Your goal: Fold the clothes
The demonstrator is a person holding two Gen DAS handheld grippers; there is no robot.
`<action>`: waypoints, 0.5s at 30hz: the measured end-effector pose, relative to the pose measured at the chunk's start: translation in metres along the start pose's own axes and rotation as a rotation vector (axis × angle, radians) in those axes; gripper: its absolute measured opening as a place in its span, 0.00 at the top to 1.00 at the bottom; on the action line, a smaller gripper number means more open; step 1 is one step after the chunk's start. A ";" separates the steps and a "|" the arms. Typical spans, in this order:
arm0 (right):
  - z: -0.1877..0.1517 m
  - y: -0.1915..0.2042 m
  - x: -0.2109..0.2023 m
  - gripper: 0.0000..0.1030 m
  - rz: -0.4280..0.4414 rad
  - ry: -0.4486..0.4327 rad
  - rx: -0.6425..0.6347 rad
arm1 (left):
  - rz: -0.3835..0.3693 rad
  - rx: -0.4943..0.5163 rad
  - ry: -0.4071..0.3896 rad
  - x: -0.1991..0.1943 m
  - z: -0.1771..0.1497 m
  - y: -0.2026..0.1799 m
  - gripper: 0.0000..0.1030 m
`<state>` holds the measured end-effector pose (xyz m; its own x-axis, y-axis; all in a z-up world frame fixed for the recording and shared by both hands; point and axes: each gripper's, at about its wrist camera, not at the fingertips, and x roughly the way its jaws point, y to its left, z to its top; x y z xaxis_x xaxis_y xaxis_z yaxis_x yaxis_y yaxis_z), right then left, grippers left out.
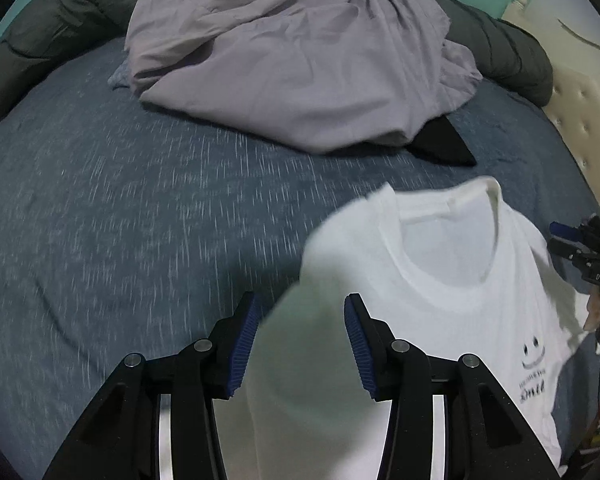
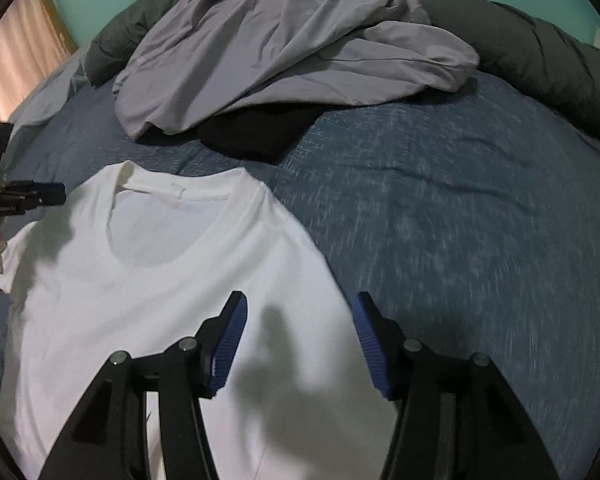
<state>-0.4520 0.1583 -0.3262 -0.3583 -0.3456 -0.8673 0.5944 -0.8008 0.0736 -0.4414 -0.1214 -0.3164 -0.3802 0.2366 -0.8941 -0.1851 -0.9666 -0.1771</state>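
White T-shirt [image 2: 148, 280] lies print side up on blue bedsheet [image 2: 460, 240], collar toward twelve o'clock. Left gripper [image 1: 300, 340] and right gripper [image 2: 298, 340] stand half open, gripping nothing, shoulder cloth between the pads. Smooth wrinkles before folding sleeves inward.

Both tongs, the left tongs [image 1: 300, 344] and the right tongs [image 2: 298, 344], are black angular linkages with silver round pivot pins; their fingers [image 1: 244, 344] carry ribbed blue pads.

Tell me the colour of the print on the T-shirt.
Black, a smiley face and lettering on the white T-shirt; seen best in the left wrist view.
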 end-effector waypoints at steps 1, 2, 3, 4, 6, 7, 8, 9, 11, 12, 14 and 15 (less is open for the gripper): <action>0.005 0.001 0.005 0.46 0.000 0.000 -0.010 | -0.011 0.001 -0.004 0.004 0.004 0.000 0.53; 0.010 0.003 0.010 0.46 -0.001 0.001 -0.020 | -0.014 0.007 -0.004 0.008 0.007 -0.001 0.53; 0.015 0.004 0.016 0.46 -0.001 0.001 -0.030 | -0.012 0.016 -0.006 0.012 0.010 -0.002 0.53; 0.018 0.005 0.019 0.46 -0.002 0.003 -0.039 | -0.012 0.024 -0.005 0.017 0.012 -0.003 0.53; 0.022 0.009 0.028 0.46 -0.010 0.010 -0.070 | -0.013 0.037 -0.009 0.025 0.017 -0.004 0.53; 0.024 0.011 0.033 0.46 -0.014 0.013 -0.087 | -0.014 0.044 -0.015 0.028 0.019 -0.005 0.53; 0.025 0.014 0.037 0.46 -0.014 0.017 -0.101 | -0.018 0.044 -0.019 0.031 0.020 -0.006 0.53; 0.026 0.016 0.042 0.46 -0.010 0.020 -0.115 | -0.024 0.046 -0.018 0.034 0.020 -0.006 0.53; 0.027 0.019 0.049 0.46 -0.013 0.028 -0.136 | -0.031 0.056 -0.015 0.040 0.020 -0.008 0.53; 0.026 0.020 0.052 0.47 -0.016 0.033 -0.145 | -0.030 0.068 -0.016 0.042 0.019 -0.009 0.53; 0.026 0.020 0.052 0.54 -0.004 0.023 -0.154 | -0.040 0.073 -0.027 0.042 0.018 -0.010 0.54; 0.026 0.019 0.051 0.67 0.006 0.018 -0.152 | -0.045 0.075 -0.033 0.042 0.017 -0.011 0.56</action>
<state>-0.4775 0.1126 -0.3568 -0.3427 -0.3402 -0.8757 0.6992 -0.7149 0.0041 -0.4711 -0.0990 -0.3453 -0.3993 0.2842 -0.8717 -0.2700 -0.9450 -0.1844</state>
